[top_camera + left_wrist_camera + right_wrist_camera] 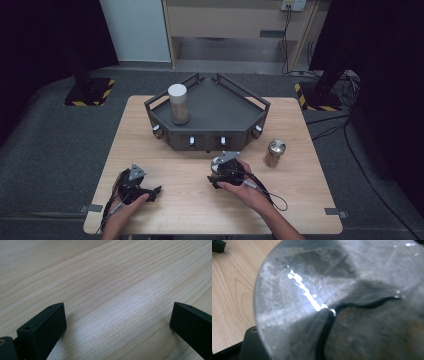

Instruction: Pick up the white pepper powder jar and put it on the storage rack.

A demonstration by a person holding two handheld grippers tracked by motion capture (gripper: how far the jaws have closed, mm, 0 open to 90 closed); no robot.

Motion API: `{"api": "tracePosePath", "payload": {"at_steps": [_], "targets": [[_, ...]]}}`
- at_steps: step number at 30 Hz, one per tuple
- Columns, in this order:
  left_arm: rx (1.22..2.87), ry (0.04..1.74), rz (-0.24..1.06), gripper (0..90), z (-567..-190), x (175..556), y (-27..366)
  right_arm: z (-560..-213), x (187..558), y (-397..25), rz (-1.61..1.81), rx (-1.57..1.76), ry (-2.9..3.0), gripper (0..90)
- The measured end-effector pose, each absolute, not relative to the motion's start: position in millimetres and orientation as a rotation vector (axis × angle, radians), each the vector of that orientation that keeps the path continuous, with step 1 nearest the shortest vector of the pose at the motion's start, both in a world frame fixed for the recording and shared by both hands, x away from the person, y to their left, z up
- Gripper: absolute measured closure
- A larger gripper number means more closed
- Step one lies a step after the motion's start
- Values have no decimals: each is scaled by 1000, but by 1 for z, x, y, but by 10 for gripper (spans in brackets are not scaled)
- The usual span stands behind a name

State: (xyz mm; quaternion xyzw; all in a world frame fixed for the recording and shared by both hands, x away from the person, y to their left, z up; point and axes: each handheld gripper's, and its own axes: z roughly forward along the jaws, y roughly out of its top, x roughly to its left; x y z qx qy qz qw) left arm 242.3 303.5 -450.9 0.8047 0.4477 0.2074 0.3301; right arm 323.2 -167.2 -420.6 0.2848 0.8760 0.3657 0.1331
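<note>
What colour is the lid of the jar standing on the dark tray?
White lid, seen best in the high view.

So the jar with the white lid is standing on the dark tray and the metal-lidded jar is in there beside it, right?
Not quite. The jar with the white lid does stand on the dark tray, but the metal-lidded jar is outside it, on the wooden table to the right of the tray's front. The high view shows this.
</note>
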Motion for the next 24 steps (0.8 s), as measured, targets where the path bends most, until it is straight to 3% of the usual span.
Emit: {"api": "tracePosePath", "payload": {"at_steps": [24], "targets": [[2103, 1175, 545, 0, -451, 242, 303, -378, 314, -166, 1075, 752, 2533, 307]]}}
